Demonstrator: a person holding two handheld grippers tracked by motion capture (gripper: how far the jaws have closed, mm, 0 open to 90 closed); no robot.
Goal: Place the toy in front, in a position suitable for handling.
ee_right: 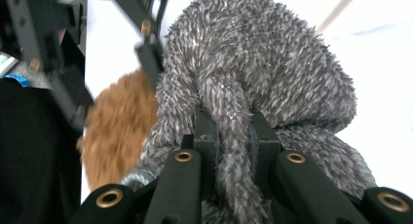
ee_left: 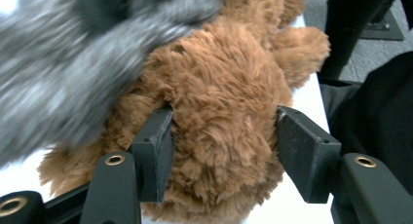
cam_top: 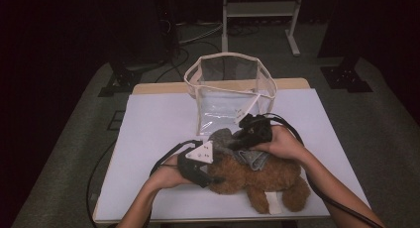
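Observation:
A brown teddy bear [cam_top: 257, 181] lies on its side on the white table [cam_top: 153, 124], near the front edge. A grey fuzzy garment [cam_top: 221, 138] sits over its upper end, with a blue-grey cloth [cam_top: 255, 159] beside it. My left gripper [cam_top: 212, 178] comes in from the left, and its jaws press into the bear's fur [ee_left: 219, 102] on both sides, so the left gripper [ee_left: 224, 136] is shut on the bear. My right gripper [cam_top: 236, 143] reaches from the right. The right gripper [ee_right: 233, 131] is shut on a fold of the grey garment [ee_right: 258, 63], lifting it off the bear [ee_right: 119, 131].
A clear bag with beige trim [cam_top: 230, 86] stands open at the table's far middle, just behind the grippers. Beyond the table are a white rack's legs [cam_top: 260, 20] and cables on the floor. Bare table lies to the left and right of the bear.

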